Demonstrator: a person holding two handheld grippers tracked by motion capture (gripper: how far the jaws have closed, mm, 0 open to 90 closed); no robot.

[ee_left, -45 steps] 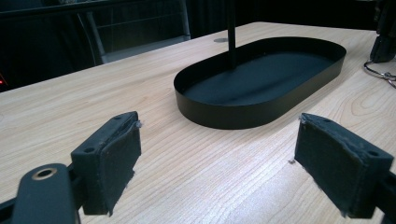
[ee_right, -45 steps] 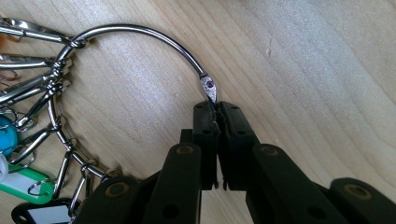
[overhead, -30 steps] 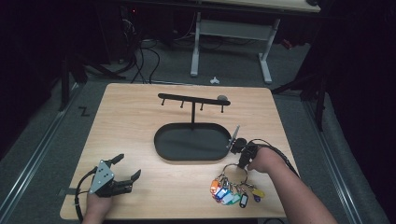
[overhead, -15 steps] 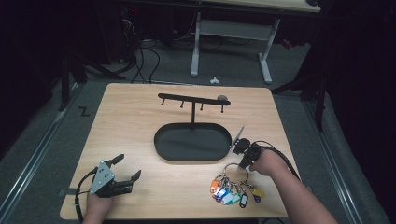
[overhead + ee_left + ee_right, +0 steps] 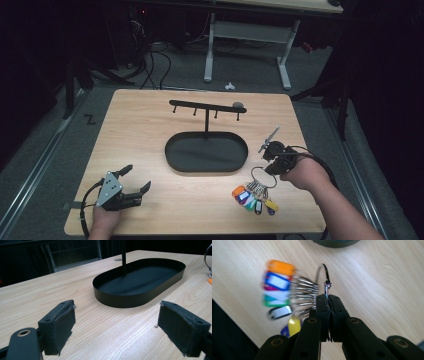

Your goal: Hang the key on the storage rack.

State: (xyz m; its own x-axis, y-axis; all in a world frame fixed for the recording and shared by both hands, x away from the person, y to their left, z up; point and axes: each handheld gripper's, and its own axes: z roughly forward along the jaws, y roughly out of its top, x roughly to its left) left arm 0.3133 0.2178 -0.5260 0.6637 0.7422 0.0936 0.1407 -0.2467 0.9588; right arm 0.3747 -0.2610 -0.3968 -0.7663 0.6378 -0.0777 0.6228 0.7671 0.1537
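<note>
As seen from above, entries run from the person's left side to the right.

Item 1. Left gripper [image 5: 131, 186], resting low at the near left corner of the worktop [image 5: 145, 140]. Fingers [image 5: 58, 326] spread wide apart with bare wood between them; nothing held, nothing touched. A grey three-cornered plate sits on top of its body.

Item 2. Black oval tray [image 5: 206, 152], ahead of the left fingers and off to their right, well apart from them. In the left gripper view its wall [image 5: 130, 296] stands just beyond the open gap. A thin post rises from the tray floor and carries a crossbar with small pegs [image 5: 206, 106].

Item 3. Key ring [image 5: 323, 277], a large wire loop. It stands out from the tips of the right fingers, pinched there at its clasp.

Item 4. Bunch of keys with coloured tags [image 5: 253, 198], strung on the ring: orange, blue, green, yellow, white among them. In the right gripper view the tags [image 5: 277, 287] fan out to one side of the fingers, blurred. From above, the bunch lies just short of the fingers, toward the worktop's near edge; whether it touches the wood cannot be told.

Item 5. Right gripper [image 5: 273, 156], just beside the tray's right end. Fingers [image 5: 337, 312] pressed together, clamped on the ring.
</note>
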